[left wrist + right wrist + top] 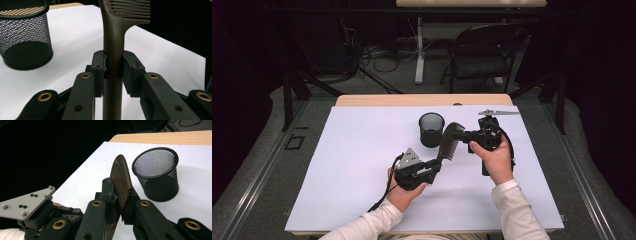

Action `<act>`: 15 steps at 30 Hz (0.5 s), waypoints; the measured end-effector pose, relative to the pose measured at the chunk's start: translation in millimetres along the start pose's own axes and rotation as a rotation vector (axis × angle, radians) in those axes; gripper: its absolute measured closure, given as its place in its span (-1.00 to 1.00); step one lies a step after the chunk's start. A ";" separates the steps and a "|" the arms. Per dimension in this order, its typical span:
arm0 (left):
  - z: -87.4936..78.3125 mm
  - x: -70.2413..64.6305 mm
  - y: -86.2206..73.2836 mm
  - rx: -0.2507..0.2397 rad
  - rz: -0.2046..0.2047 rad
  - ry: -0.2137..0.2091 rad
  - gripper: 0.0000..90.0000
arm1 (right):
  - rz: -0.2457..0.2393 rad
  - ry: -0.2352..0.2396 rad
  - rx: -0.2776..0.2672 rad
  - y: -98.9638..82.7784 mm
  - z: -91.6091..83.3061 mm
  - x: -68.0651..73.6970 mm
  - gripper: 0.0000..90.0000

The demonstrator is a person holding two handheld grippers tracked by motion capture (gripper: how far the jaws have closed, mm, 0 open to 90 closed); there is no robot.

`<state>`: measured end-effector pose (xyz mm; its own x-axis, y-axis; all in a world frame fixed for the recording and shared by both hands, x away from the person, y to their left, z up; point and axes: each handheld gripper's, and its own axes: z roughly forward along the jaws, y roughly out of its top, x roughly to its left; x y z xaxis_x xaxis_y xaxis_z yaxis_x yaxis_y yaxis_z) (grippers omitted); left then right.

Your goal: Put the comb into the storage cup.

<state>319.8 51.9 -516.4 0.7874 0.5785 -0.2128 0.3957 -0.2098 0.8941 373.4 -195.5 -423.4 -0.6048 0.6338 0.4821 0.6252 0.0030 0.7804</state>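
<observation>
Clearly held mid-air at centre of high view: comb [447, 142], just right of mesh cup [431, 129], above table [362, 165]. Left gripper [436, 165] jaws clamped on handle; right gripper [464, 136] jaws pinched on toothed end. Judged light, stiff, smooth-sided; teeth likely bendable, so solid handle safer grip.

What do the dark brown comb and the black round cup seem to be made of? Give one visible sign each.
Dark brown comb: probably moulded plastic, matt, with a finely grained handle and even teeth.
Black round cup: most likely metal wire mesh, see-through lattice walls under a smooth solid rim.
</observation>
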 end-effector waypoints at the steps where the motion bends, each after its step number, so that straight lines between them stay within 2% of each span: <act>1: 0.0 0.0 0.0 0.000 0.000 0.000 0.61 | 0.002 0.000 0.002 0.1 -0.2 -0.1 0.88; 5: 0.3 -0.3 -0.3 -0.001 0.002 0.000 0.61 | 0.024 0.014 0.008 0.2 -0.7 -1.0 0.91; 15: 0.7 -0.3 -1.2 0.002 0.004 -0.006 0.61 | 0.044 0.030 0.020 0.3 -1.2 -3.9 0.92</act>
<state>319.4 51.5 -517.7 0.7915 0.5732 -0.2118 0.3937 -0.2132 0.8942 375.3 -198.8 -424.6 -0.5909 0.6106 0.5272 0.6610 -0.0082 0.7503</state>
